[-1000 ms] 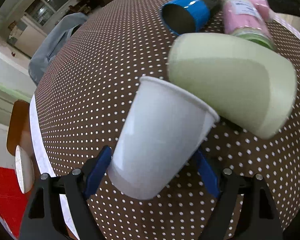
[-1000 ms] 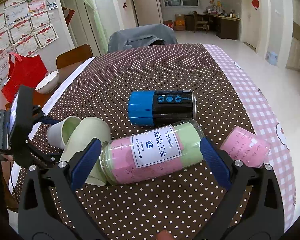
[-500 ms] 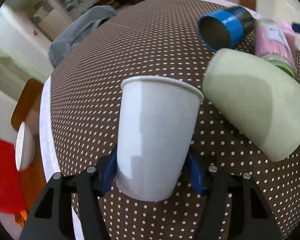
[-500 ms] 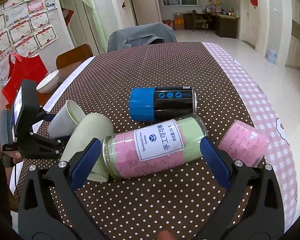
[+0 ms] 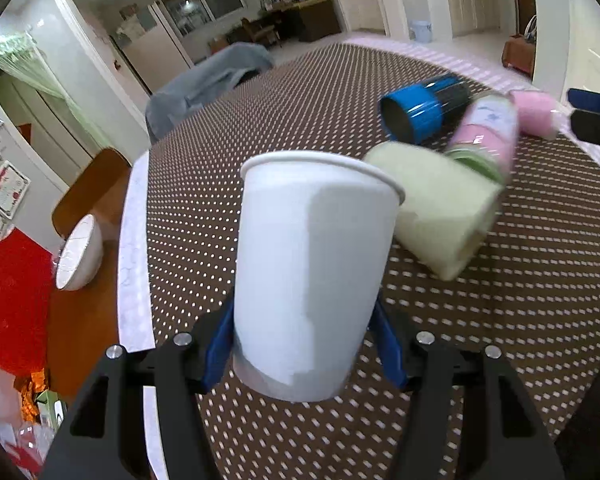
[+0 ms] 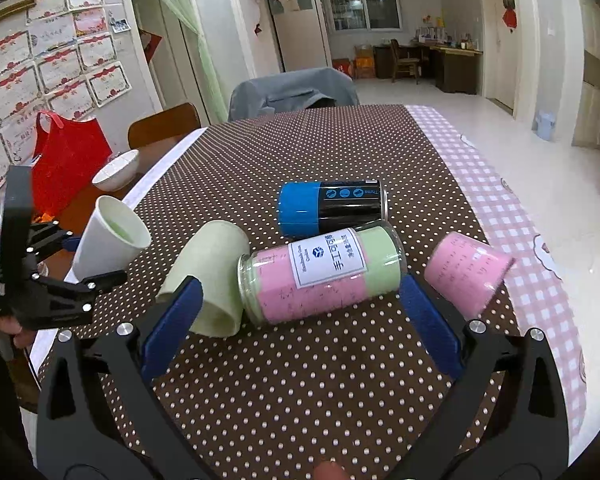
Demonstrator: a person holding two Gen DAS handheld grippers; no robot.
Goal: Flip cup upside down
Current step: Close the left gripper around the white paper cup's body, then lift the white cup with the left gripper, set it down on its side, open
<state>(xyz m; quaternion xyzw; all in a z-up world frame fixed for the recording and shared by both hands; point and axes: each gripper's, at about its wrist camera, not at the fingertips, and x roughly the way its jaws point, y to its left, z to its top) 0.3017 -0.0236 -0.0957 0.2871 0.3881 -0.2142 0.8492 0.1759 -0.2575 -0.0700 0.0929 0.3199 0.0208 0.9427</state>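
My left gripper (image 5: 302, 348) is shut on a white paper cup (image 5: 308, 264), gripping it near its base. The cup is held above the table, mouth pointing up and away from the camera. In the right wrist view the same cup (image 6: 108, 240) is lifted at the table's left edge, mouth tilted up to the right, with the left gripper (image 6: 80, 260) around it. My right gripper (image 6: 296, 320) is open and empty, low over the table, with a pink-and-green jar (image 6: 320, 276) lying just beyond its fingertips.
A pale green cup (image 6: 210, 280), a blue-and-black can (image 6: 332, 206) and a pink cup (image 6: 466, 272) lie on their sides on the brown dotted tablecloth (image 6: 300, 380). A white bowl (image 6: 116, 170) and chairs stand off the left edge.
The left gripper has lifted the white cup and turned it from tilted toward the green cup to nearly upright, moving it away from the green cup. The right gripper has barely moved.
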